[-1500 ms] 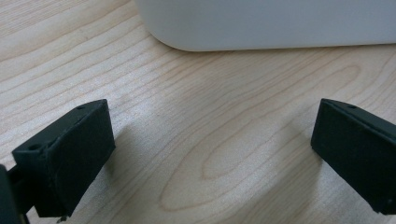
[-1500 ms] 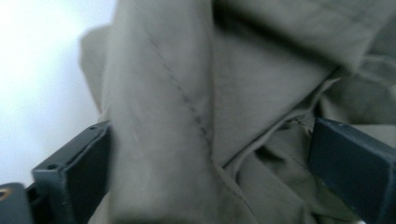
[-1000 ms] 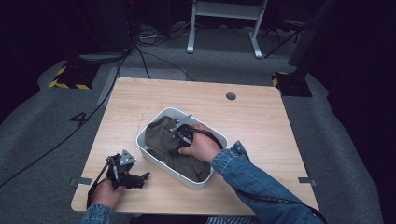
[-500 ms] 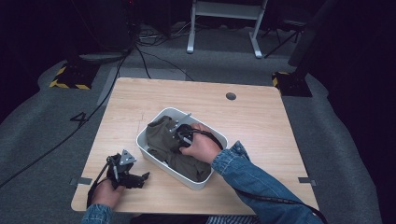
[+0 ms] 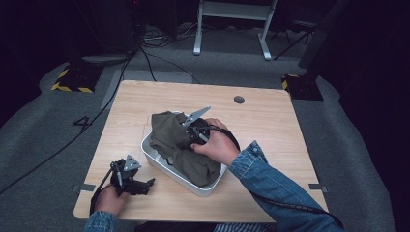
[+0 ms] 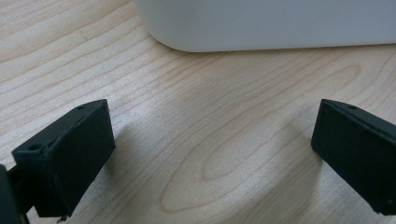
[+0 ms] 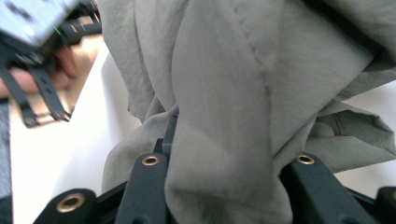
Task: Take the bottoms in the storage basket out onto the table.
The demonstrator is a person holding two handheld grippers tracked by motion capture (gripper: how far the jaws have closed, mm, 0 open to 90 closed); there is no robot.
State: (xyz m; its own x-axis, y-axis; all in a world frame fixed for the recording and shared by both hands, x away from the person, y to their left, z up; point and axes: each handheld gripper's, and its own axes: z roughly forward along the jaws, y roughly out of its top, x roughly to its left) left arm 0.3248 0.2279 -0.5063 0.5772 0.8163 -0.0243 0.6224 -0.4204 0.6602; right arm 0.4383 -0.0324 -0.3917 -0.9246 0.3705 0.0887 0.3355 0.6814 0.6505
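An olive-green cloth (image 5: 167,133) lies bunched in a white tub (image 5: 162,166) at the middle of the table. My right gripper (image 5: 187,137) is over the tub and shut on the cloth, with a fold held up above the rim. In the right gripper view the cloth (image 7: 224,88) hangs from between the two jaws of the right gripper (image 7: 224,191) and hides their tips. At the table's front left, my left gripper (image 5: 145,186) rests on the wood, open and holding nothing. The left gripper view has the left gripper (image 6: 212,154) with jaws wide apart, facing the tub's white wall (image 6: 280,23).
The wooden table (image 5: 270,130) has a small round hole (image 5: 239,100) near its far edge. Cables (image 5: 145,53) and a white metal stand (image 5: 232,19) are on the grey floor beyond it. The left hand and its gripper (image 7: 35,28) appear far off in the right gripper view.
My right gripper has risen and shifted toward the tub's far left, pulling a bunch of the cloth up with it. The left gripper has stayed put.
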